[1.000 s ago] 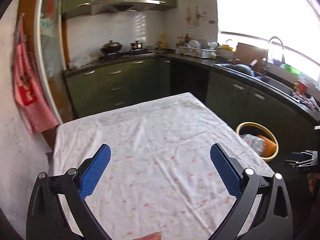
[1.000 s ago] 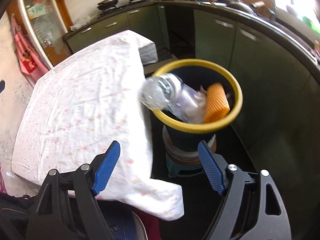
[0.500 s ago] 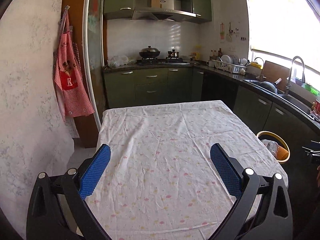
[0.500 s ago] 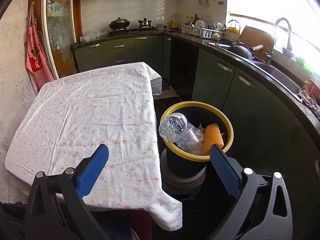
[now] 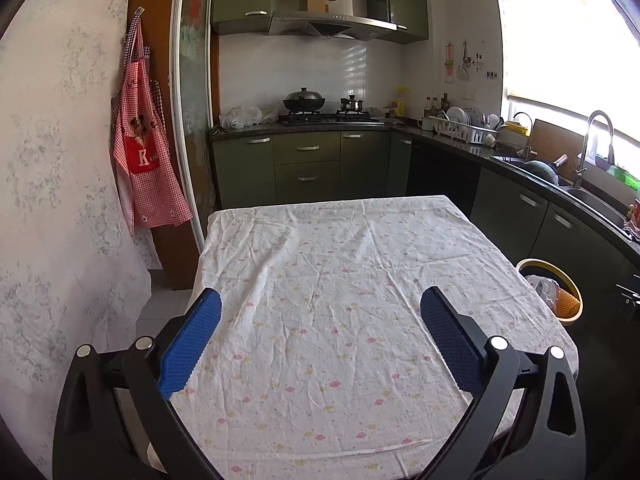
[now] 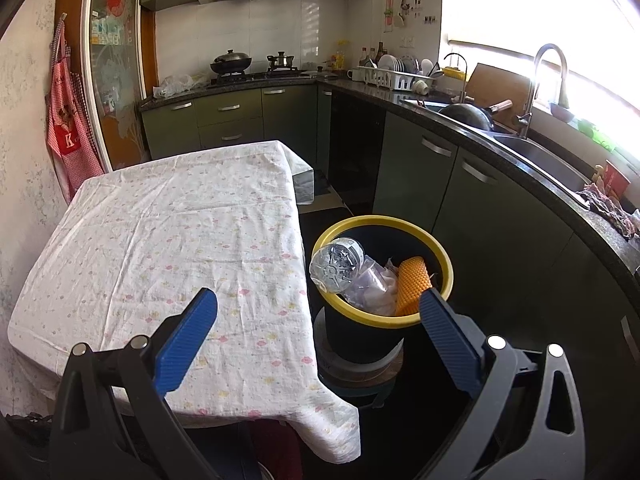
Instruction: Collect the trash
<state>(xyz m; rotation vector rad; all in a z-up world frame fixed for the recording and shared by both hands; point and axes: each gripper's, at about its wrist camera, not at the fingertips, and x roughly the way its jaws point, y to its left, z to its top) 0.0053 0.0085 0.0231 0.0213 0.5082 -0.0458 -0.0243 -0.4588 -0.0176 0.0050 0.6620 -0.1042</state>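
Right gripper: we hold it spread wide with nothing between the pads, above the table edge and the bin; its jaws have just been opening.
Left gripper: ours too stands spread and empty over the tablecloth.
Trash: a clear plastic bottle, crumpled wrap and an orange ridged piece lie in the yellow-rimmed bin just beside the table.
Progress: we judge the collecting done or nearly so; we see no litter on the cloth.
Writing: a white "K" on the red checked apron; the hood's label is too small for us to read.
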